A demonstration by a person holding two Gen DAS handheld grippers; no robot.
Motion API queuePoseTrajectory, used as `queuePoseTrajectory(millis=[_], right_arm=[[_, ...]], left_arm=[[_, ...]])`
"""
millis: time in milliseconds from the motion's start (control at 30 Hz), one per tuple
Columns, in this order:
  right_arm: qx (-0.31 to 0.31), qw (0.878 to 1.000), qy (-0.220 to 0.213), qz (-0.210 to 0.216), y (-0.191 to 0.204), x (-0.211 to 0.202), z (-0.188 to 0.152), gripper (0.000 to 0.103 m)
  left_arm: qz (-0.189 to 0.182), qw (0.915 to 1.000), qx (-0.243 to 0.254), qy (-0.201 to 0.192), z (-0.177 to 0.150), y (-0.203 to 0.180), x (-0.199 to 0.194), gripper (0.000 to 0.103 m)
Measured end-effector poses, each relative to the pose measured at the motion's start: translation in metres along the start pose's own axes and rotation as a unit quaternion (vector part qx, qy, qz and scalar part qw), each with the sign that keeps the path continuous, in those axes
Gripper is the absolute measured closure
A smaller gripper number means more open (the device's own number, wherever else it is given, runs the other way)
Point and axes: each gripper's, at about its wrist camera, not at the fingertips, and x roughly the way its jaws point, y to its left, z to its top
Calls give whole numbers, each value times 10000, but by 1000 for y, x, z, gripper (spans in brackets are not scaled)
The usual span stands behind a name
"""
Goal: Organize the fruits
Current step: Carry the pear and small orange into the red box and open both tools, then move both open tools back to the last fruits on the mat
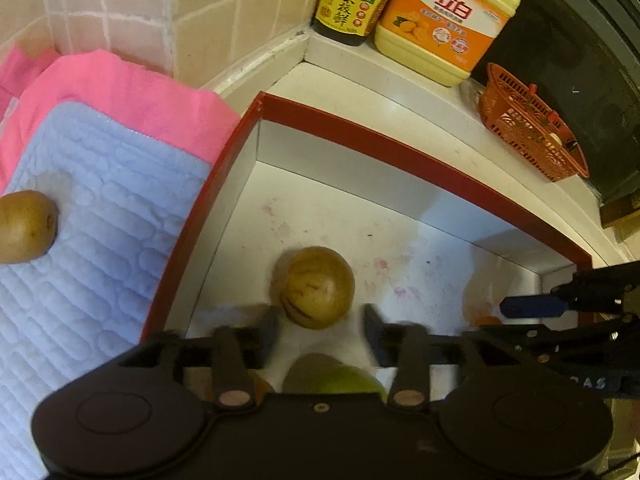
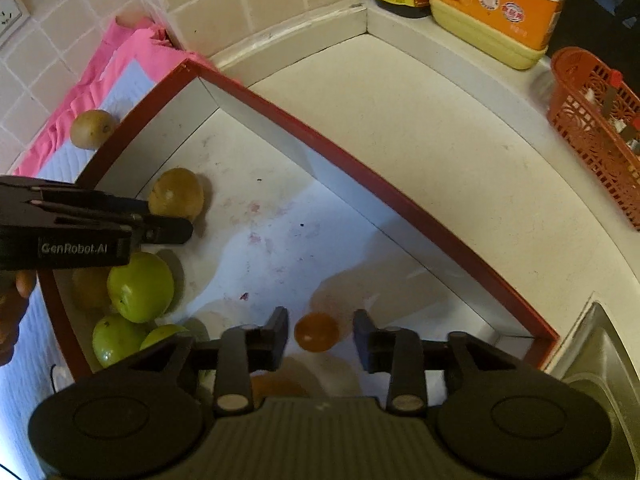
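Observation:
A red-rimmed white box [image 1: 400, 152] [image 2: 360, 168] holds fruit. In the left wrist view my left gripper [image 1: 322, 322] is open above a brown round fruit [image 1: 316, 286] on the box floor, not touching it; a green fruit [image 1: 336, 376] lies under the gripper body. In the right wrist view my right gripper [image 2: 320, 332] is open around a small orange fruit [image 2: 316, 332] on the box floor. Green fruits [image 2: 140, 286] sit at the box's left side. A brown kiwi [image 1: 24, 226] [image 2: 92, 128] lies on the blue mat outside the box.
A blue mat [image 1: 88, 208] on a pink cloth [image 1: 120, 88] lies left of the box. A soy sauce bottle [image 1: 352, 0], a detergent jug [image 1: 448, 20] and a red basket [image 1: 528, 124] stand at the back. A sink edge [image 2: 608, 344] is at the right.

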Motion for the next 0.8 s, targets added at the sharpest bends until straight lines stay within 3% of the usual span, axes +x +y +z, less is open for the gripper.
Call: queuePoseTrajectory(millis=[200,467,633,800], right_arm=[[169,9995,-282,44,-12,-30,-6,60],[221,9958,-893,26,-24,-88,-15,57],[276,9926,-1185,7,-32,-116,-19,55],[300,9889,-1443,157,-30,-144,-17,54]], left_arm=[[74,9990,304,-333,-2,-11,-31,34],[168,9939,346,-1038,-13,-5,-105,31],[405,9873,175,-1529,-23,9,-159,31],[608,9750,-15,-2136,-42,25,-220,31]])
